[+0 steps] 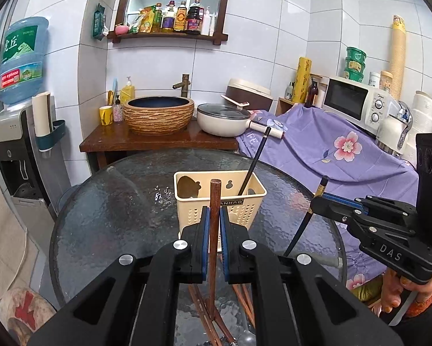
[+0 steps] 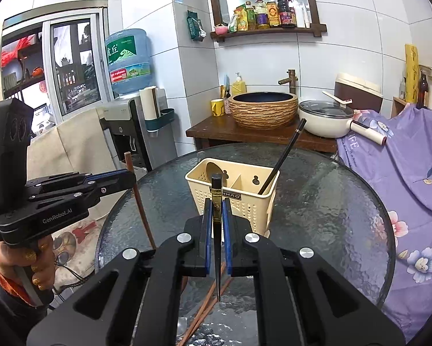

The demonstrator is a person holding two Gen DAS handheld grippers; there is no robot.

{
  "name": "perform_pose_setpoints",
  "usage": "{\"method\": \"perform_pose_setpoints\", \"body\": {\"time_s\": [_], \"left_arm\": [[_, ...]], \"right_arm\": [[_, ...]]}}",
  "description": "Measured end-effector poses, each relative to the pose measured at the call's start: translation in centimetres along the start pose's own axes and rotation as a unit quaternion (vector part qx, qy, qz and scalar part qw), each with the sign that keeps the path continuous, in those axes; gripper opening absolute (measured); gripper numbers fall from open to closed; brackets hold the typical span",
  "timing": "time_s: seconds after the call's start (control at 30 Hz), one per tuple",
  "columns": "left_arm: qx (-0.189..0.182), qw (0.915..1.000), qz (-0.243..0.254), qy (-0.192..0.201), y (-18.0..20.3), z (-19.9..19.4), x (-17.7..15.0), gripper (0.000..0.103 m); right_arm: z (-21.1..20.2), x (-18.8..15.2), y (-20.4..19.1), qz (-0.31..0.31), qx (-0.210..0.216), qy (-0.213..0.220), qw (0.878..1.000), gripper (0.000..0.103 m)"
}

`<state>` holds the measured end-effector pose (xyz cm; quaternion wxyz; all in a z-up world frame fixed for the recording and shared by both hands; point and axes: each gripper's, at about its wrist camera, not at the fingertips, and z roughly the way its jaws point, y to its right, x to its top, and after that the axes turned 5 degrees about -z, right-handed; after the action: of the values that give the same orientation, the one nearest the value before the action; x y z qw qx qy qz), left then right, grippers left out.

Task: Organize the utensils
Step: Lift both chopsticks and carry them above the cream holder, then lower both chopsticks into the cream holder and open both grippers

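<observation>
While each chopstick is held upright, the holder (image 1: pixel 220 199) lies just ahead: left gripper (image 1: pixel 215 225) clamps brown chopstick (image 1: pixel 215 201), right gripper (image 2: pixel 216 222) clamps black chopstick (image 2: pixel 216 190); both equally near.

The left claw (image 1: pixel 213 230) is matt black plastic with blue pads and shiny metal screws; between its pads sits a brown wooden chopstick (image 1: pixel 215 201). Just beyond stands a cream perforated plastic holder (image 1: pixel 244 210) on the rippled, glossy glass tabletop (image 1: pixel 115 201). The right claw (image 2: pixel 216 225) pinches a glossy black chopstick (image 2: pixel 216 190) with a brass-looking band.
</observation>
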<state>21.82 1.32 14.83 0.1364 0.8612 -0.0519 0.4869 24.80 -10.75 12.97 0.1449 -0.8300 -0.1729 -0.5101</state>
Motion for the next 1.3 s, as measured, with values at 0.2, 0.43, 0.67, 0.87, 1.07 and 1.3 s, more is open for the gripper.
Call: {"method": "perform_pose_setpoints", "body": {"time_s": [0.2, 0.43, 0.67, 0.87, 1.07, 1.3], "left_arm": [[-0.008, 0.9998, 0.014, 0.008, 0.7, -0.5, 2.0, 0.007], [-0.018, 0.9986, 0.013, 0.048, 1.4, -2.0, 8.0, 0.007], [-0.034, 0.9970, -0.024, 0.065, 1.2, -1.7, 15.0, 0.007], [0.001, 0.9956, -0.046, 0.082, 0.1, 0.6, 17.3, 0.007], [0.021, 0.9967, -0.066, 0.043, -1.6, 5.5, 14.8, 0.007], [0.024, 0.9968, -0.076, -0.010, -2.6, 10.0, 10.6, 0.007]], "right_arm": [[-0.3, 2.2, 1.2, 0.012, 0.009, 0.005, 1.000, 0.008], [-1.0, 7.9, 2.7, 0.031, 0.012, 0.034, 0.999, 0.008], [-1.6, 14.7, 2.6, 0.017, -0.017, 0.076, 0.997, 0.008], [-0.3, 17.4, 2.9, 0.006, -0.062, 0.106, 0.992, 0.008], [4.3, 14.6, 4.3, 0.027, -0.072, 0.077, 0.994, 0.008], [8.7, 10.4, 5.4, 0.056, -0.068, 0.029, 0.996, 0.008]]}}
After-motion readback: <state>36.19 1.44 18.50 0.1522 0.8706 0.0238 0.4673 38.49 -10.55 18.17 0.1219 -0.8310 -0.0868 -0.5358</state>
